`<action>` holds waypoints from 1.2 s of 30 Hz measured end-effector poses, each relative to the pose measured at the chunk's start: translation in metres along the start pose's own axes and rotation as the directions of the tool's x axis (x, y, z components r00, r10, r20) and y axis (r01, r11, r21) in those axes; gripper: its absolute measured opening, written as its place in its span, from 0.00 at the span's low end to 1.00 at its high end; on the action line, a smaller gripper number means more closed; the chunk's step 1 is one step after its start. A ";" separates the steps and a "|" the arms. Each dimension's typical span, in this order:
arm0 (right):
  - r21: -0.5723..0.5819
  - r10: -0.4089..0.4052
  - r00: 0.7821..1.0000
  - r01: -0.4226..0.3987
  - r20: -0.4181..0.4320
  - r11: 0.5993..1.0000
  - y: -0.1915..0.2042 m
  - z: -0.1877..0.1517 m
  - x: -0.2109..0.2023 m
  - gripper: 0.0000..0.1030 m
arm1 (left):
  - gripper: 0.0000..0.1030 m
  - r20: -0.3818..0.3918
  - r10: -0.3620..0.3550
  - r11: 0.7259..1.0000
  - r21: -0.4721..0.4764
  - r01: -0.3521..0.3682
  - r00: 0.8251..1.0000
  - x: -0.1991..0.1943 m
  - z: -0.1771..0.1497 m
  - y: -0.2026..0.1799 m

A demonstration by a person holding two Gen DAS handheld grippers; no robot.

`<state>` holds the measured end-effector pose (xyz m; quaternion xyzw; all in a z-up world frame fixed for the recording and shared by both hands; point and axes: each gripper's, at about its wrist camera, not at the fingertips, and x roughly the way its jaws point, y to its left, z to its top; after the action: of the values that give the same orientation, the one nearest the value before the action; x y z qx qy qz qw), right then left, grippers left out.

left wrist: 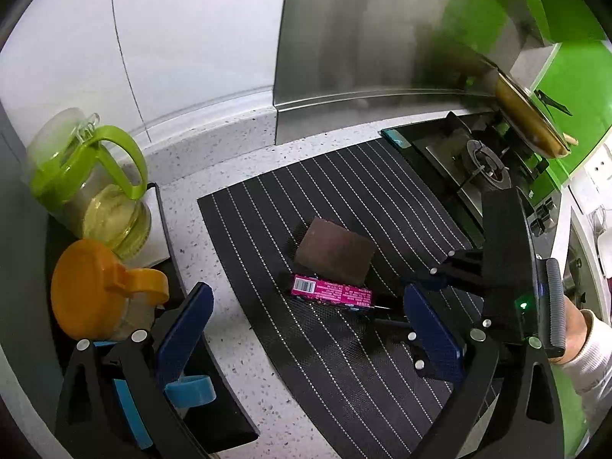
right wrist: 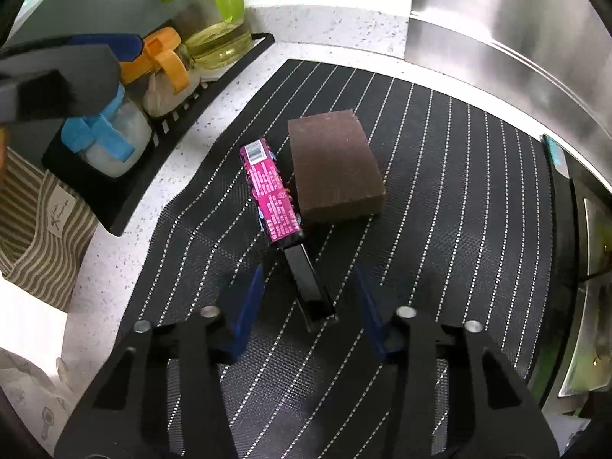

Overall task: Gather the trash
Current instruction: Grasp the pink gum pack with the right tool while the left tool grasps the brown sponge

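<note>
box: pink box (right wrist: pixel 271 191) on striped mat (right wrist: pixel 440 176), touching brown sponge (right wrist: pixel 334 166) | right gripper (right wrist: pixel 310 302): jaws apart around its black tray end, seemingly not pressing | left gripper (left wrist: pixel 306 325): jaws wide apart, empty

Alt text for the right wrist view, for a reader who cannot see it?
The right tool straddles a black inner tray sliding out of a pink cardboard box, pads apart from it, beside a brown rectangular sponge on a black pinstriped mat.

The striped mat (right wrist: pixel 440 176) is bare on the stove side. A brown sponge (right wrist: pixel 336 164) blocks one side of the pink box (right wrist: pixel 269 187); jars (right wrist: pixel 214 26) crowd the other.
</note>
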<state>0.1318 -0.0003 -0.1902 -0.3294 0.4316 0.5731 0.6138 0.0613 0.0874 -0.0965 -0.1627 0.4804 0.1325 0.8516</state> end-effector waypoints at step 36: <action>0.190 -0.146 0.979 0.119 0.139 0.975 -0.048 -0.034 -0.082 0.15 | 0.93 -0.044 -0.003 1.000 0.023 0.004 0.999 0.035 0.015 -0.038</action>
<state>0.1762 -0.0713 -0.1344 -0.2560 0.4108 0.5126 0.7091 0.1050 0.0612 -0.1134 -0.1564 0.5001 0.1218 0.8430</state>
